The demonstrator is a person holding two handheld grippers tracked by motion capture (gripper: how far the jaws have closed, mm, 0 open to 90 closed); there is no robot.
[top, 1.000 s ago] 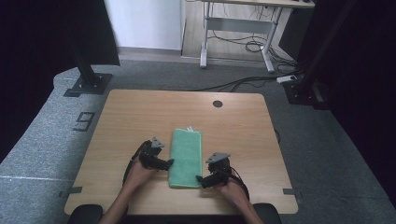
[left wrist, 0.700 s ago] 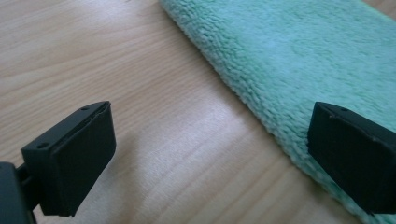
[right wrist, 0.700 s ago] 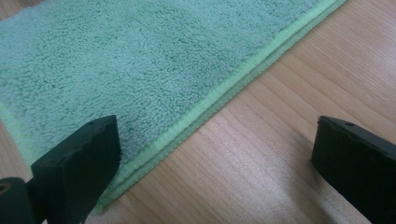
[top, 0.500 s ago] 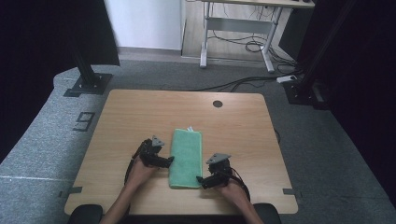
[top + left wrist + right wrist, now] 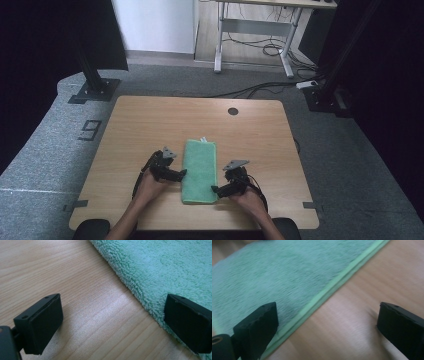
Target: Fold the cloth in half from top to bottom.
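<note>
**A:** ok so where's the towel (image 5: 200, 171) sitting? Much room around it?

**B:** It's flat on the counter (image 5: 150, 125), a bit toward the person's side and roughly centred left to right. Long way runs front to back. Near short edge stops short of the counter's front edge, with a strip of bare wood between. The whole far half of the counter is open, and there's plenty of free wood out to the left and right too. There's a small white tag (image 5: 203, 139) at the far short edge and a round hole (image 5: 233, 111) near the back of the counter, well away from everything.

**A:** and the tongs?

**B:** Left tongs (image 5: 179, 173) are at the towel's left long edge, right tongs (image 5: 216, 190) at the right long edge nearer the front corner. Both spread wide, nothing held.

**A:** touching the cloth?

**B:** Left gripper view: one jaw is over bare wood, the other is over the fluffy edge of the towel (image 5: 175, 267), so the edge runs between them. Can't tell if it's actually pressing down. Right gripper view is the same deal: one jaw over the towel (image 5: 274, 277) just inside the hemmed border, the other out over wood, hem passing through the gap. That shot's a bit blurry.
</note>
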